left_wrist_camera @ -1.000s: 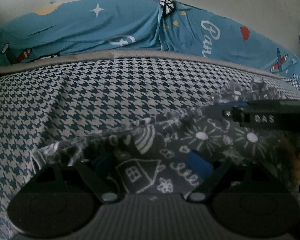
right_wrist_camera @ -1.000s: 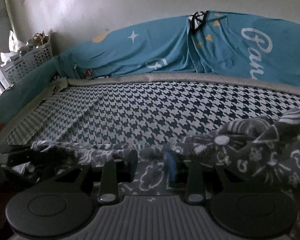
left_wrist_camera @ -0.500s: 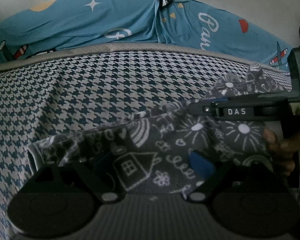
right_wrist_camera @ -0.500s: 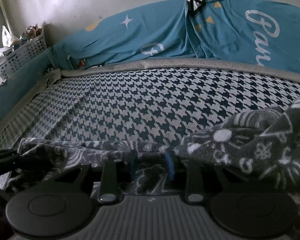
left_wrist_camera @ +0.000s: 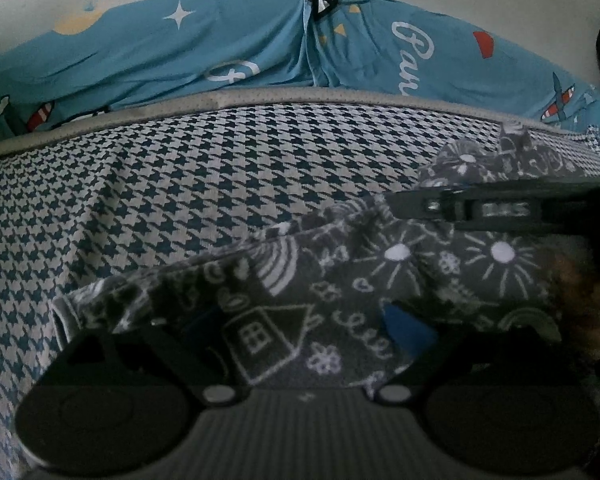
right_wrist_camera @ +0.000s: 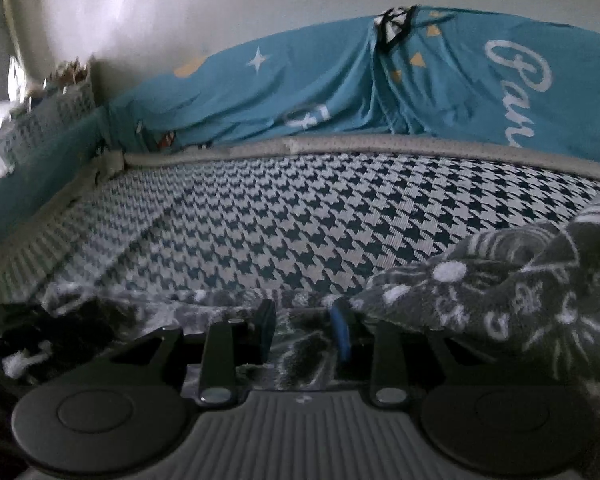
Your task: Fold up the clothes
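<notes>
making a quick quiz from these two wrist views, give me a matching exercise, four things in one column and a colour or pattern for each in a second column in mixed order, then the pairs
Things:
1. garment
2. mattress cover
3. bed sheet
4. wall

Looks:
A. teal with stars and planes
B. plain off-white
C. dark grey with white doodles
D. navy and white houndstooth

Pairs: 1-C, 2-D, 3-A, 4-B

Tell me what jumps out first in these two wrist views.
The dark grey doodle-print garment lies crumpled at the near edge of the houndstooth mattress, between both grippers. Behind, a bright teal printed sheet runs along the wall. The left gripper is opening over the garment; the right gripper has fabric between its fingers.
</notes>
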`<state>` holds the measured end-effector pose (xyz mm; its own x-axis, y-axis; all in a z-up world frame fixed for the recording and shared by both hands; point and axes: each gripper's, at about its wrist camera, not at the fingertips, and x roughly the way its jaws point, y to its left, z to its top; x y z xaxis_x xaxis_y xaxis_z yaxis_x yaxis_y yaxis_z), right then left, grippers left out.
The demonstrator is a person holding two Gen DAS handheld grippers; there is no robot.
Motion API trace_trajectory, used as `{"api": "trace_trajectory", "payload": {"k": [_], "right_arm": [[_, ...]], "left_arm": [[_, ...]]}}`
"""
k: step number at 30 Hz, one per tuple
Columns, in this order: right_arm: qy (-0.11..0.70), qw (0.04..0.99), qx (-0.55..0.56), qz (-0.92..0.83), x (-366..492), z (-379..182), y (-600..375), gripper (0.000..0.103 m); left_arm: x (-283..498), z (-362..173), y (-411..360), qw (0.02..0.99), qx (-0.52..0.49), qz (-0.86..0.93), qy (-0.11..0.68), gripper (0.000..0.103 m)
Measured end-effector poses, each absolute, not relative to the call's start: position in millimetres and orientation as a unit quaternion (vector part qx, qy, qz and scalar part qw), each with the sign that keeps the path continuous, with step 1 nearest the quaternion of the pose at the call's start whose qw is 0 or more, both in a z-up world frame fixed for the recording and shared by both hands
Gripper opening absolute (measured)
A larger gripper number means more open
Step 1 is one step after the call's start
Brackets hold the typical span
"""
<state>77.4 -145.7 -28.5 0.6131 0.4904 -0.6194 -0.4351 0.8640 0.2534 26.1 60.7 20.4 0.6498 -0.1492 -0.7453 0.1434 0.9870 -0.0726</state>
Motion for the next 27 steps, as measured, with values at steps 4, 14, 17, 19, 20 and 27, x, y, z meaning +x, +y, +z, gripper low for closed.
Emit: {"api": "trace_trajectory", "payload": {"k": [4, 14, 17, 19, 20, 27], "right_arm": [[0.344, 0.902, 0.066, 0.252, 50.9, -14.6, -155.3, 0.033], [0.336, 0.906, 0.099, 0.236, -7.6, -5.2, -172.4, 0.033], [0.342, 0.906, 0.1, 0.229, -13.8, -8.2, -173.9, 0.033], [0.347, 0.905, 0.101, 0.225, -15.4, -11.5, -174.6, 0.034], [0.35, 0.904, 0.1, 0.225, -15.0, -13.5, -174.6, 0.034], [0.379, 0.894, 0.096, 0.22, -6.7, -31.7, -173.6, 0.033]], "left_arm": [[22.6, 21.4, 61.8, 0.913, -0.005, -0.081, 0.4, 0.095], [3.3, 26.4, 72.6, 0.924, -0.021, -0.061, 0.378, 0.095], [-5.6, 24.6, 73.3, 0.923, -0.024, -0.058, 0.378, 0.095], [-11.4, 23.7, 72.1, 0.925, -0.017, -0.057, 0.375, 0.095], [-14.3, 23.2, 71.2, 0.926, -0.012, -0.057, 0.373, 0.095], [-21.8, 21.3, 69.8, 0.928, -0.01, -0.055, 0.37, 0.097]]}}
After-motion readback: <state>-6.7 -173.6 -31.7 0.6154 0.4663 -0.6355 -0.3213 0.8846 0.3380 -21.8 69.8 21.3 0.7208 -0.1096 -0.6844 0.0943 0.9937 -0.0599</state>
